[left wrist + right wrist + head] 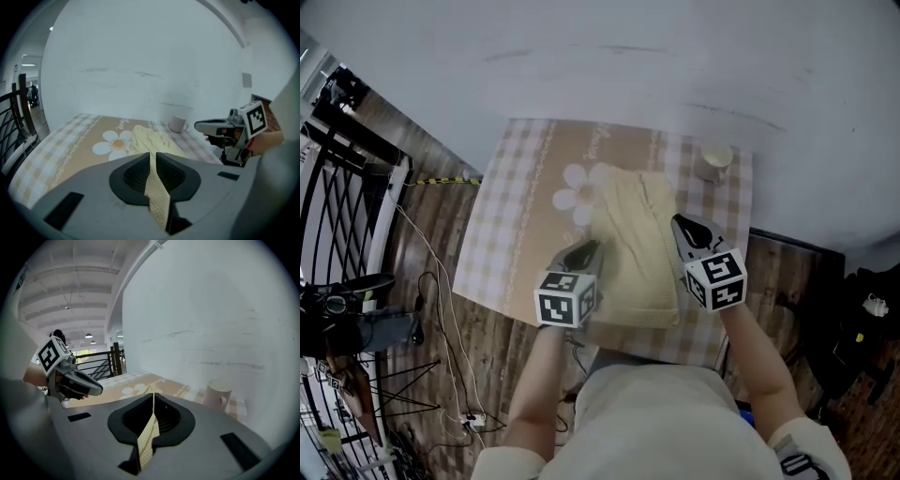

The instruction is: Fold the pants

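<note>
Pale yellow pants (633,258) lie lengthwise on the checked tablecloth (502,234), reaching toward the far edge. My left gripper (586,251) is at their left edge and my right gripper (682,227) at their right edge, both near the front half. In the left gripper view the jaws (152,157) are shut on a strip of yellow cloth (157,197), and the rest of the pants (147,138) stretches ahead. The right gripper (153,397) is likewise shut on a fold of the cloth (147,439). Each gripper shows in the other's view, the right gripper (220,126) and the left gripper (79,383).
A pale mug (715,161) stands at the table's far right corner, close to the wall. A white daisy print (578,192) lies left of the pants. A black railing (347,206) and cables (441,319) are on the floor side at the left.
</note>
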`<state>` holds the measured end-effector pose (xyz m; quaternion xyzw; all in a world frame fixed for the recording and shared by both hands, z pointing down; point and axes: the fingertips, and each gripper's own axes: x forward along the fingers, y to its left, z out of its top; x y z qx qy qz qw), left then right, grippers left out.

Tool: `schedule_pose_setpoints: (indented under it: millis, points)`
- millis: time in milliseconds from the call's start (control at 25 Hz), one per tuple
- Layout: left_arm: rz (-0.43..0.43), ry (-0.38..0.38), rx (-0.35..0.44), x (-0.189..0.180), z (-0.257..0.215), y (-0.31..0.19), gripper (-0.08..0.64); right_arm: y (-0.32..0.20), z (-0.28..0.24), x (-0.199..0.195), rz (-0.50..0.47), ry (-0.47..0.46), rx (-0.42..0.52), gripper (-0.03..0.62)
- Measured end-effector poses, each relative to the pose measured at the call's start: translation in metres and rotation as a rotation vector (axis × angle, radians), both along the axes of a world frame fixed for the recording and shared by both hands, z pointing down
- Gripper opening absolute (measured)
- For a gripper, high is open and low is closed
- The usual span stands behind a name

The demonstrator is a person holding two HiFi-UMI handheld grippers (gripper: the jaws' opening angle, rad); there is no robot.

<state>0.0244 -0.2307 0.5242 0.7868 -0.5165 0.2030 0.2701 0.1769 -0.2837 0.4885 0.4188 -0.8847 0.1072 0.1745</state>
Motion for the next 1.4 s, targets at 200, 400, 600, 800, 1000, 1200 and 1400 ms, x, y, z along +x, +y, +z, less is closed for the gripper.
schedule_pose_setpoints:
  millis: [200, 400, 600, 800, 1000, 1200, 1400]
  points:
    - [-0.043, 0.03, 0.002, -0.022, 0.011, -0.05, 0.038, -0.037, 0.028, -0.014, 0.046, -0.007, -0.075, 0.003]
    - [-0.055, 0.054, -0.011, -0.033, 0.025, -0.087, 0.038, -0.069, 0.051, -0.038, 0.012, 0.073, -0.093, 0.003]
    - [-0.033, 0.077, -0.028, -0.029, 0.039, -0.112, 0.04, -0.087, 0.08, -0.057, -0.025, 0.088, -0.177, 0.003]
    - [-0.021, 0.083, -0.041, -0.026, 0.052, -0.128, 0.04, -0.095, 0.106, -0.073, -0.066, 0.146, -0.243, 0.074]
    - [-0.013, 0.088, -0.056, -0.022, 0.061, -0.135, 0.041, -0.101, 0.117, -0.067, -0.028, 0.199, -0.252, 0.012]
    - [0.027, 0.077, -0.052, -0.013, 0.062, -0.143, 0.059, -0.104, 0.11, -0.052, -0.03, 0.219, -0.219, 0.003]
    - [0.065, 0.04, -0.05, -0.004, 0.066, -0.154, 0.087, -0.118, 0.103, -0.016, 0.028, 0.258, -0.192, 0.003]
